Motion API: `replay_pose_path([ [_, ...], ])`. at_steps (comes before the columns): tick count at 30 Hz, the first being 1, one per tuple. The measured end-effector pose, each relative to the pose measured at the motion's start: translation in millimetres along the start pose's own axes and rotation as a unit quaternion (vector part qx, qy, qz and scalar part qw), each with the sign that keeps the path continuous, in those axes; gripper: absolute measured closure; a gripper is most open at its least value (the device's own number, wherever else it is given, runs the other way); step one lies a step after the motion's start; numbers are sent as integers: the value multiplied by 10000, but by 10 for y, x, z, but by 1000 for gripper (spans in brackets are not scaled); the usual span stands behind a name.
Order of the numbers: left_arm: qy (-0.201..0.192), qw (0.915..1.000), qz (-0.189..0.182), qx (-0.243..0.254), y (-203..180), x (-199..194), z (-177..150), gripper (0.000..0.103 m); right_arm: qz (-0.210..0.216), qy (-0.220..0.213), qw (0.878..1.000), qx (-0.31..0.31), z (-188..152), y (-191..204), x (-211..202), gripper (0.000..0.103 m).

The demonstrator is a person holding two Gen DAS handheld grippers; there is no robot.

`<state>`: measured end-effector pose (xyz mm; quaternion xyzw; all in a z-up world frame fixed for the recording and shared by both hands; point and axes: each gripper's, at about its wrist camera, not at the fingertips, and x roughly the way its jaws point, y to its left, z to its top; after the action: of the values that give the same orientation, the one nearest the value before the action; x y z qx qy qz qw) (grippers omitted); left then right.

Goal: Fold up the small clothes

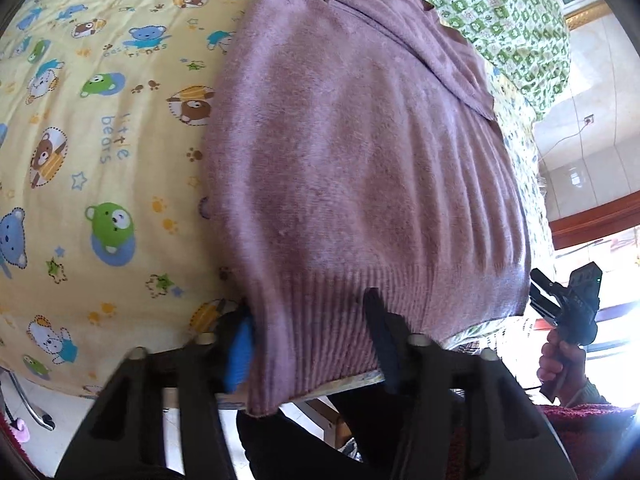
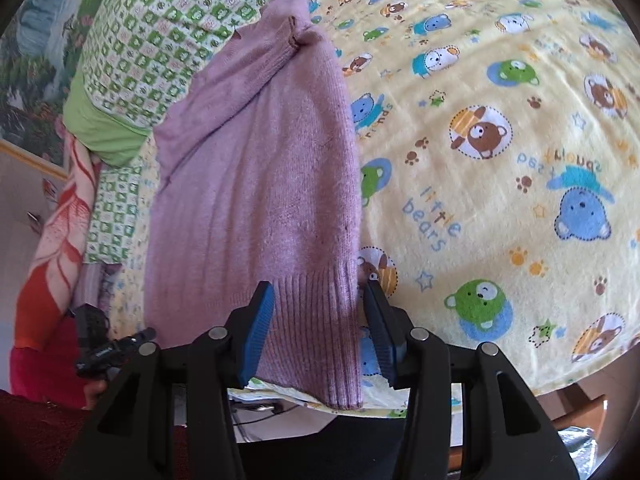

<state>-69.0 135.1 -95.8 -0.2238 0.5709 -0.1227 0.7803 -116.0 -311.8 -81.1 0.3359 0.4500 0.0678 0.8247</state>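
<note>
The sweater [image 1: 360, 168] lies flat on the bear-print sheet [image 1: 100, 140], its long axis running from the ribbed hem [image 1: 332, 320] at the bottom of the frame up to the neck end at the top. One sleeve is folded in over the body, seen in the upper right of the left wrist view. The hem hangs a little over the near edge of the sheet.

The left claw [image 1: 308, 340] is spread and straddles the hem: its blue pad sits at the hem's left corner, the other finger lies over the ribbing nearer the middle. It has not closed on the cloth.

In the right wrist view the right claw [image 2: 320, 324] is also spread, with the hem [image 2: 316, 320] between its fingers and the sweater [image 2: 260, 168] stretching straight ahead toward the green pillow [image 2: 160, 40] in the upper left.

Both claws sit at the hem end, so the likely next move is to pinch the hem and carry it away, along the long axis, toward the neck.
</note>
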Motion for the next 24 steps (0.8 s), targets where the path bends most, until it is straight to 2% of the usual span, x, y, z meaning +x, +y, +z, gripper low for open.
replay_pose_path([
  [2, 22, 10000, -39, -69, 57, 5, 3, 84, 69, 58, 10000, 30, -2, 13, 23, 56],
  [3, 35, 9999, -96, -102, 79, 6, 10, 89, 131, 149, 9998, 43, 8, 20, 56, 60],
  [5, 21, 9998, -140, -104, 77, 7, 15, 93, 29, 378, 9993, -3, 12, 37, 137, 96],
  [8, -67, 9999, -101, 25, -2, -23, 18, 95, 74, 356, 9993, 5, 15, 66, 127, 96],
  [14, -350, 9981, -496, 37, -195, -162, 148, 96, 574, 134, 9982, -81, 157, 250, -25, 96],
  [19, -796, 9939, -757, 143, -399, -403, 479, 96, 989, -256, 9946, -185, 476, 500, -185, 96],
  [24, -1273, 9868, -991, 164, -519, -605, 1000, 96, 1269, -584, 9897, -313, 908, 732, -218, 96],
])
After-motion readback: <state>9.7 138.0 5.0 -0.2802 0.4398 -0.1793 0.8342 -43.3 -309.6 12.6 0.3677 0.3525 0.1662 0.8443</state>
